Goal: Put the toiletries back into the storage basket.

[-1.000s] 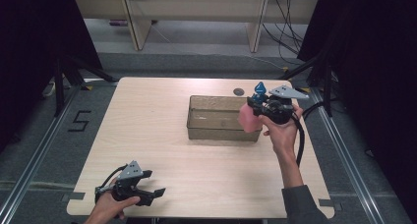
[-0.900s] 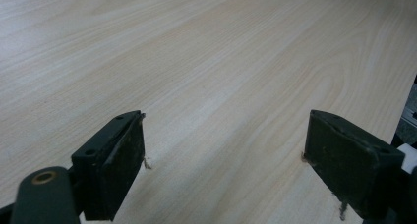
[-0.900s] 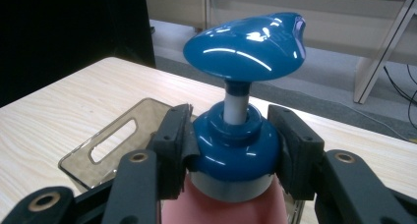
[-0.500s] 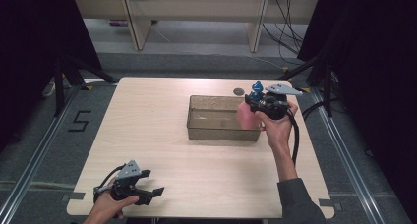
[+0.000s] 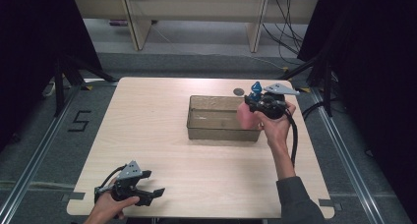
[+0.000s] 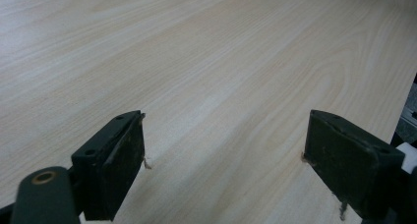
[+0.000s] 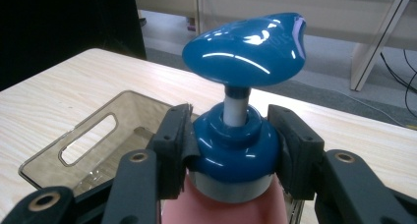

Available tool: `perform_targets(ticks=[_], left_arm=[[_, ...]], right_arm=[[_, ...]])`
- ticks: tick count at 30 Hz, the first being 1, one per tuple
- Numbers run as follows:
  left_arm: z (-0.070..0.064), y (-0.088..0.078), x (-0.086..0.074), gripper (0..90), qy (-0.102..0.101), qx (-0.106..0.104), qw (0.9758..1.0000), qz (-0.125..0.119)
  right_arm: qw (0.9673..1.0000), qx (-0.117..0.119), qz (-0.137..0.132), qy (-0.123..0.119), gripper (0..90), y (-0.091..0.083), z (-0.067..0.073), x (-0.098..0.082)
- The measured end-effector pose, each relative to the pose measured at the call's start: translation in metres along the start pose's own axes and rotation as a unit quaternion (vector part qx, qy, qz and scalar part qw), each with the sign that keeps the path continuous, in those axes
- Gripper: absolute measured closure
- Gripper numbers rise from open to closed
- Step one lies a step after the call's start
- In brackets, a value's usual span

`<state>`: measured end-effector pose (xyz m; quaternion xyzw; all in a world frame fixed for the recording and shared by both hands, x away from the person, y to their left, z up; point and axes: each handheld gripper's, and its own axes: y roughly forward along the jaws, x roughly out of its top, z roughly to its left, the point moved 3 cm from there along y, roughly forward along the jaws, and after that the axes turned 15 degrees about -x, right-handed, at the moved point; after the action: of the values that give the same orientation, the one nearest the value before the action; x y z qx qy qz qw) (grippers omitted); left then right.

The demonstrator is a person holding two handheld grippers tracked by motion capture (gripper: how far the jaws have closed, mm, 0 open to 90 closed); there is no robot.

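A pink pump bottle (image 5: 244, 116) with a blue pump head (image 7: 247, 49) hangs upright at the right end of a clear smoky bin (image 5: 199, 130). My right gripper (image 5: 256, 105) is shut on the bottle's blue collar (image 7: 235, 140), one jaw on each side. The bin (image 7: 74, 160) looks empty inside. My left gripper (image 5: 156, 193) rests low at the table's front left corner, open, with bare wood between its jaws (image 6: 226, 145).
A small dark round disc (image 5: 238, 91) lies on the table just behind the bin. The light wooden table (image 5: 147, 121) has dark floor on both sides. Shelving legs and cables stand beyond the far edge.
The right gripper has carried the bottle a little farther back and left, over the bin's right end. The left gripper has stayed put.
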<state>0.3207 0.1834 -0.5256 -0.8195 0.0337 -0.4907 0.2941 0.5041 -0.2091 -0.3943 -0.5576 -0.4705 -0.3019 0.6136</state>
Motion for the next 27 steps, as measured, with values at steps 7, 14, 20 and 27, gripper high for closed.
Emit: perform_targets(ticks=[7, 14, 20, 27], left_arm=[[0.000, -0.002, 0.000, 14.9, 0.001, 0.000, 1.0000, 0.002], [-0.001, -0.002, 0.000, 14.9, 0.004, -0.001, 1.0000, 0.002], [-0.001, -0.002, 0.001, 14.9, 0.003, 0.000, 1.0000, -0.003], [-0.001, -0.003, 0.001, 14.9, 0.004, -0.002, 1.0000, -0.002]], right_arm=[[1.0000, -0.003, 0.000, -0.001, 53.2, 0.005, 0.001, -0.004], [0.9999, -0.003, 0.015, 0.002, 53.2, 0.009, 0.002, -0.011], [0.9997, -0.012, 0.022, 0.000, 53.1, 0.012, 0.001, -0.017], [0.9993, -0.008, 0.036, -0.001, 53.2, 0.014, 0.004, -0.024]])
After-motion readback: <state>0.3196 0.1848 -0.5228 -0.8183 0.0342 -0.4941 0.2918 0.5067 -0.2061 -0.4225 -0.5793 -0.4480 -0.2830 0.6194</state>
